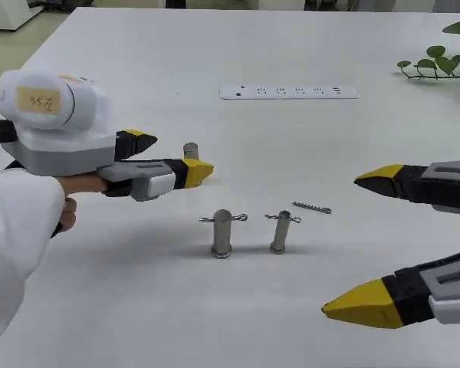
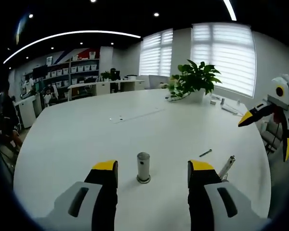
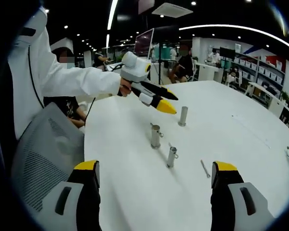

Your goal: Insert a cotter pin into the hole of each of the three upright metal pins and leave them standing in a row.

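A bare metal pin (image 1: 190,151) stands upright on the white worktop (image 1: 138,307), back and left of the other two. Nearer the person, a first fitted metal pin (image 1: 222,234) and a second fitted metal pin (image 1: 280,232) stand side by side, each with a cotter pin through its top. A loose cotter pin (image 1: 312,208) lies flat just behind the second. The left hand-held gripper (image 1: 184,157) hovers at the bare pin with its jaws spread wide, not touching it. The right hand-held gripper (image 1: 339,245) hangs to the right, well apart from the pins, jaws wide and holding nothing. Farther back lie a power strip (image 1: 289,93) and a plant (image 1: 445,57).
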Tool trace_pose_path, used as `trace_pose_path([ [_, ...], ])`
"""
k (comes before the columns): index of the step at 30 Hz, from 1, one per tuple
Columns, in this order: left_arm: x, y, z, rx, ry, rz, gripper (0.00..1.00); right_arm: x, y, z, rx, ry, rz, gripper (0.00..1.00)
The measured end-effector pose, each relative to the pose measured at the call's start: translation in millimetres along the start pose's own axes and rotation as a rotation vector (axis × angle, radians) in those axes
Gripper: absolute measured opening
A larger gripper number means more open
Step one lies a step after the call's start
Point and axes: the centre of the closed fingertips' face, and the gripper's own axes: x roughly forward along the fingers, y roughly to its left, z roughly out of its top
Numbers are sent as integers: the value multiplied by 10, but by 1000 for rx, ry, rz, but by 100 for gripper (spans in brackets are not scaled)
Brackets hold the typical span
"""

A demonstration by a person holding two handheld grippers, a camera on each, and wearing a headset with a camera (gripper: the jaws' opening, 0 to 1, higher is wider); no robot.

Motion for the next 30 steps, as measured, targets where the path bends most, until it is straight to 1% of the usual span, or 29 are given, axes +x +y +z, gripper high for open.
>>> trace_pose_path([
  [4,97,24,-14,4,3,-4,51,-31,-7,-32,6,4,-10,94],
  [6,134,42,-19,3,6,-1,46,-50,-39,-58,-11,15,-35,92],
  [9,204,90,-66,-5,20,10,43,-67,-34,-70,-2,17,-34,91],
  [11,232,98,-95,-5,27,13,41,-64,-32,-57,-1,18,-36,91],
  [13,259,102,-125,-3,36,13,36,-73,-34,-59,-3,22,-40,91],
  [15,283,117,-151,-2,43,22,35,-79,-35,-58,-3,22,-42,91],
  [17,304,117,-171,-8,46,19,33,-82,-41,-57,6,23,-49,92],
  [18,314,122,-190,2,54,22,31,-83,-45,-58,13,23,-50,92],
  [20,322,140,-197,10,55,29,26,-86,-36,-59,10,24,-46,92],
  [23,335,146,-188,2,49,25,18,-87,-18,-64,4,30,-40,92],
  [26,346,155,-178,9,45,24,11,-85,-4,-70,0,35,-33,92],
  [27,351,142,-171,2,41,16,10,-82,-2,-72,-1,36,-33,92],
  [28,351,148,-177,2,45,20,11,-81,-2,-75,0,38,-32,91],
  [30,355,148,-172,13,45,14,10,-78,1,-80,-4,41,-28,91],
])
